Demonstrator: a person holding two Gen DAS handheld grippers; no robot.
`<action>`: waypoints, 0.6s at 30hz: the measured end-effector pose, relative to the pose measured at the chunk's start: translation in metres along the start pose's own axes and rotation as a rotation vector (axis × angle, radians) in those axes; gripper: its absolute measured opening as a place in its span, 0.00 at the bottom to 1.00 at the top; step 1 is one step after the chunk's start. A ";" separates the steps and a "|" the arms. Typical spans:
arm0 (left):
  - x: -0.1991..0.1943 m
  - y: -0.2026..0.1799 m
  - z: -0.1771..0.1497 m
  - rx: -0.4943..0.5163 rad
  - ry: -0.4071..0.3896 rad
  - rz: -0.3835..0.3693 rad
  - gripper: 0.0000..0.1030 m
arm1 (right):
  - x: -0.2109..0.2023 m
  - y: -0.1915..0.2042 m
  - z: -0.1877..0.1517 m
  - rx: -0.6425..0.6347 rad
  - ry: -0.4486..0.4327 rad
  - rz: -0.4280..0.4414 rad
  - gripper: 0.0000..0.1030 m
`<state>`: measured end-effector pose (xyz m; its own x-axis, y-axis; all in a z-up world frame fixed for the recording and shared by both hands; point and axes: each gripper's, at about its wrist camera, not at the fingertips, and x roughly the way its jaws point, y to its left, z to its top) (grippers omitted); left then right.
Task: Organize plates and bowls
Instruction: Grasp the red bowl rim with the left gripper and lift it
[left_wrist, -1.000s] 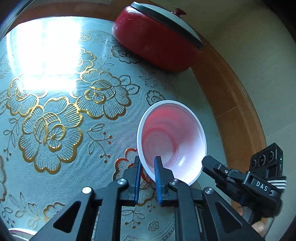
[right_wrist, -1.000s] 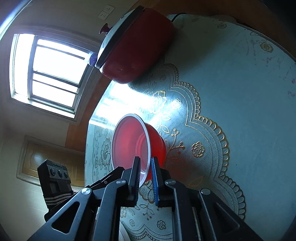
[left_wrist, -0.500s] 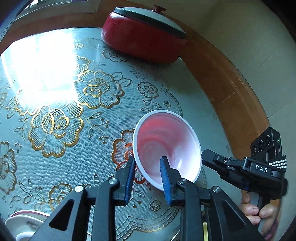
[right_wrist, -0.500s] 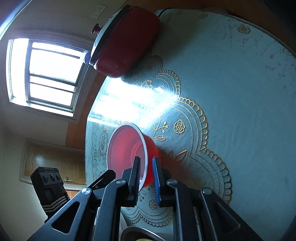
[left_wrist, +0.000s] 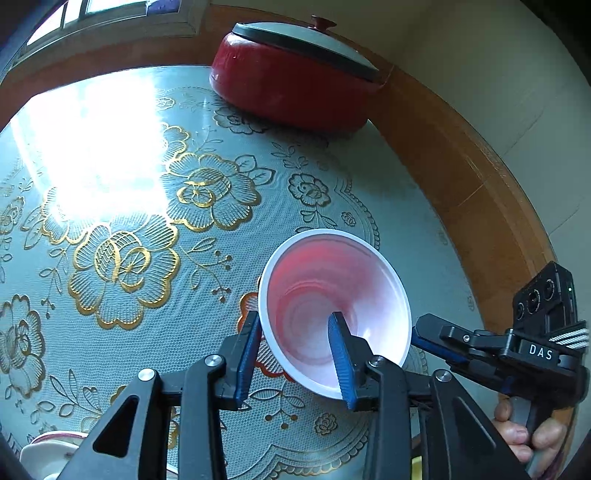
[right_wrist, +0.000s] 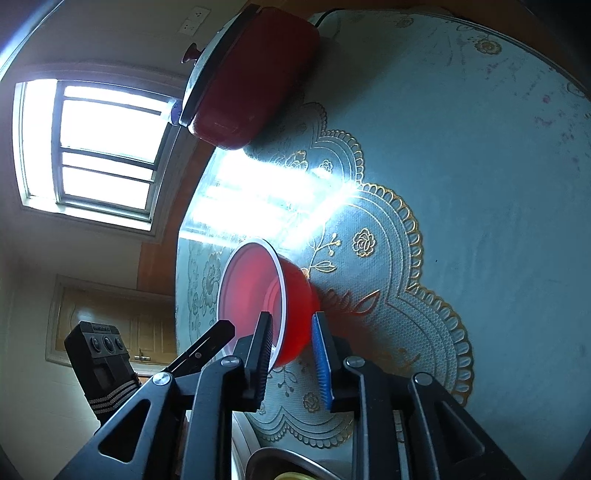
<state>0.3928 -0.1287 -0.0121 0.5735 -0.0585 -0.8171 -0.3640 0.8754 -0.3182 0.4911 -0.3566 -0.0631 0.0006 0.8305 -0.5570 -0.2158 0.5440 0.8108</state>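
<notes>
Bowl (left_wrist: 334, 312): red outside, white inside with a pink cast. It sits on the lace mat (left_wrist: 155, 229), on the side of the mat away from the red pot (left_wrist: 295, 85) and well apart from it.

Left tongs (left_wrist: 293, 354): you have them parted wide. One finger stands outside the bowl's wall, the other over its inside. Neither pad presses the rim, so they hold nothing.

Right tongs (right_wrist: 293, 360): also parted. One finger is inside the bowl, one beside its red wall, the rim between them. I judge no clamp here either; whether a pad touches the wall cannot be told.

Step in hand: judged to be the release of the bowl onto the mat, with both tongs about to leave.

How to do it well: keep both tongs spread until every pad is past the rim. Draw each one back along its own fingers, not sideways, or the inner finger will hook the wall and tip the bowl. Check that the base lies flat before you go.

Bowl's facing: mouth up, seemingly level on its base. It is round, so it has no long axis across the mat; its own axis stands upright.

Other ware: a white dish (left_wrist: 48, 454) shows at the mat's near left edge, and a metal bowl (right_wrist: 291, 463) lies under the right tongs. Likely next items.
</notes>
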 end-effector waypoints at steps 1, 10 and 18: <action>0.000 0.001 0.000 0.002 -0.003 0.005 0.37 | 0.001 0.001 0.000 -0.002 0.000 -0.002 0.21; -0.001 0.001 -0.001 0.017 -0.018 0.024 0.38 | 0.004 0.011 0.004 -0.038 -0.001 -0.021 0.22; 0.001 0.000 0.000 0.024 -0.025 0.025 0.38 | 0.011 0.019 0.010 -0.077 -0.010 -0.061 0.22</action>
<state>0.3938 -0.1288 -0.0126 0.5828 -0.0251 -0.8123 -0.3611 0.8874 -0.2865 0.4971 -0.3356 -0.0524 0.0260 0.7977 -0.6025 -0.2897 0.5829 0.7592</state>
